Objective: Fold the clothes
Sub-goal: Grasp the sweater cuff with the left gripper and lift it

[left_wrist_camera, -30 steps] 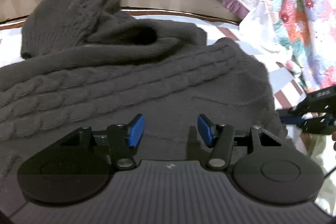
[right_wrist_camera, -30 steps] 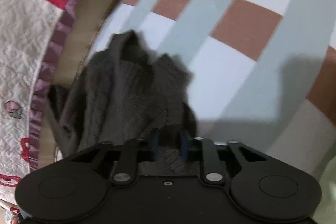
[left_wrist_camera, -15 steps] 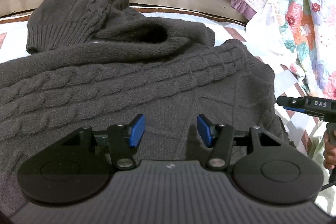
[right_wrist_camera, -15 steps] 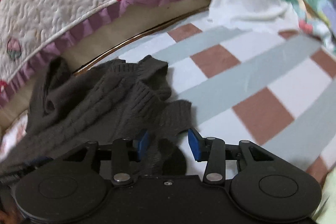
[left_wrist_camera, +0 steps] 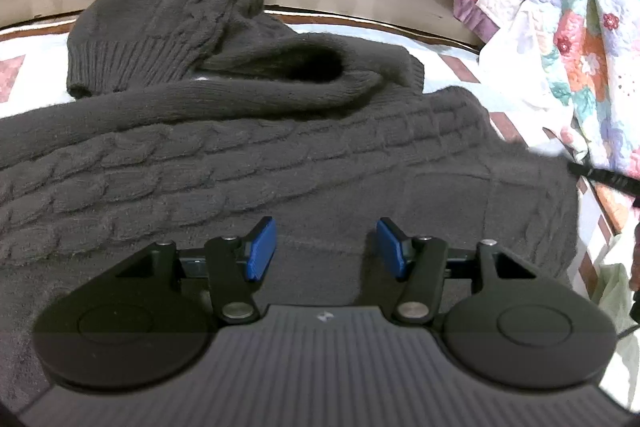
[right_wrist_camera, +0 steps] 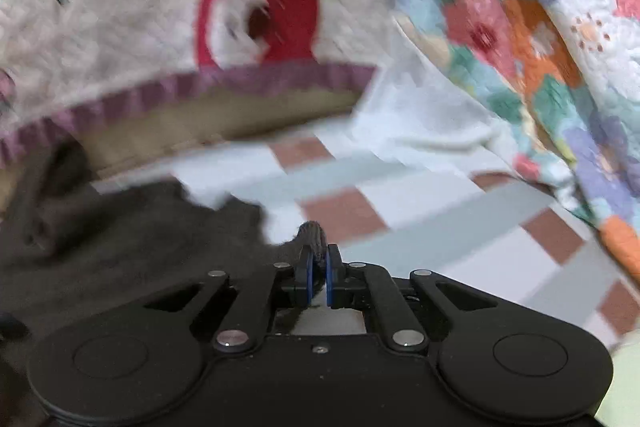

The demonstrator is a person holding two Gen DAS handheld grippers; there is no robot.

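A bed with a checked sheet [right_wrist_camera: 420, 223] fills both views, a white quilt [right_wrist_camera: 120, 27] with red bears across the top and a floral blanket [right_wrist_camera: 540, 27] at upper right. The dark grey sweater [left_wrist_camera: 280, 155] lies spread over the sheet. The left gripper [left_wrist_camera: 326, 247] hovers above it, jaws apart. The right gripper [right_wrist_camera: 318, 275] has just closed, jaws clamped on a sweater edge.

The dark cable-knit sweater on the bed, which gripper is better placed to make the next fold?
Right, probably. The right gripper is already shut on an edge of the sweater, having just closed. The left gripper hangs open above its body, gripping nothing.
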